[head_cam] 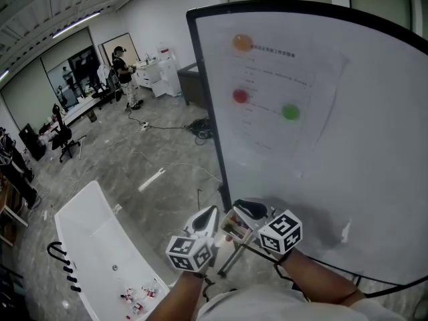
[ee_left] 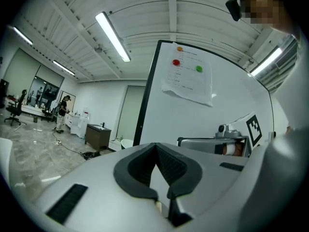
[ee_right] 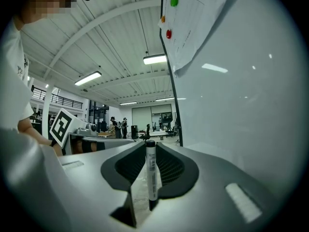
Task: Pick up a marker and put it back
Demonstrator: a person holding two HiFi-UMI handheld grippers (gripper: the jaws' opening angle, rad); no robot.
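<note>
One marker [ee_right: 152, 170] stands clamped in our right gripper [head_cam: 249, 210], near the whiteboard [head_cam: 361, 146]. Our left gripper [ee_left: 155, 147] has its jaws pressed together, empty.

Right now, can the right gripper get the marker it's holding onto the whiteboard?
Probably yes. The right gripper has its jaws closed on the marker, and the whiteboard stands close alongside with nothing visible between them. The left gripper sits on the other side, out of the way.

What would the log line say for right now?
right gripper: shut on marker | left gripper: shut, empty | place: near whiteboard
</note>
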